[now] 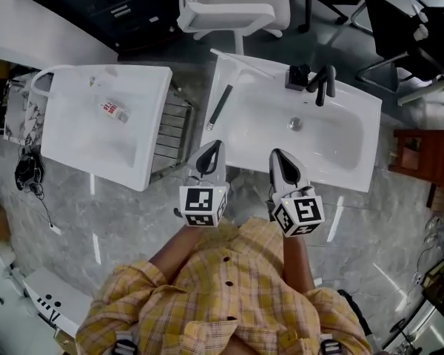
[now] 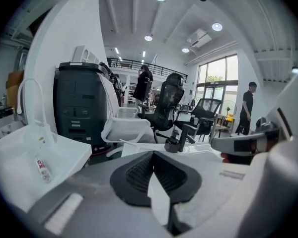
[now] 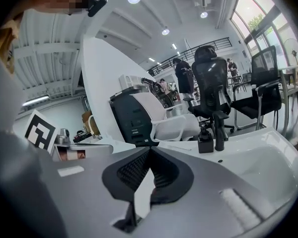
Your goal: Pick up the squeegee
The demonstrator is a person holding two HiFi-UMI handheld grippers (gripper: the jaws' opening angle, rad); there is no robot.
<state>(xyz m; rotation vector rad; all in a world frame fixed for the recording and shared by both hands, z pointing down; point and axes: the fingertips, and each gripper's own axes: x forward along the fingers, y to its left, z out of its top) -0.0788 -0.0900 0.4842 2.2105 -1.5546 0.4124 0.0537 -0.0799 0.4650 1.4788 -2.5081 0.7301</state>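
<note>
Left gripper (image 1: pixel 216 146) and right gripper (image 1: pixel 277 153) pinched together, empty, near the squeegee (image 1: pixel 220 106); red label (image 1: pixel 116 112) on the bottle (image 1: pixel 106 107) seems too small to read

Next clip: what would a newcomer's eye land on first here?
Two white basins fill the head view: the right basin with a black faucet at its far rim, the left basin with a small bottle lying in it. The squeegee lies along the right basin's left side, untouched. The left gripper and right gripper, jaws closed and empty, hang at that basin's near edge.
</note>
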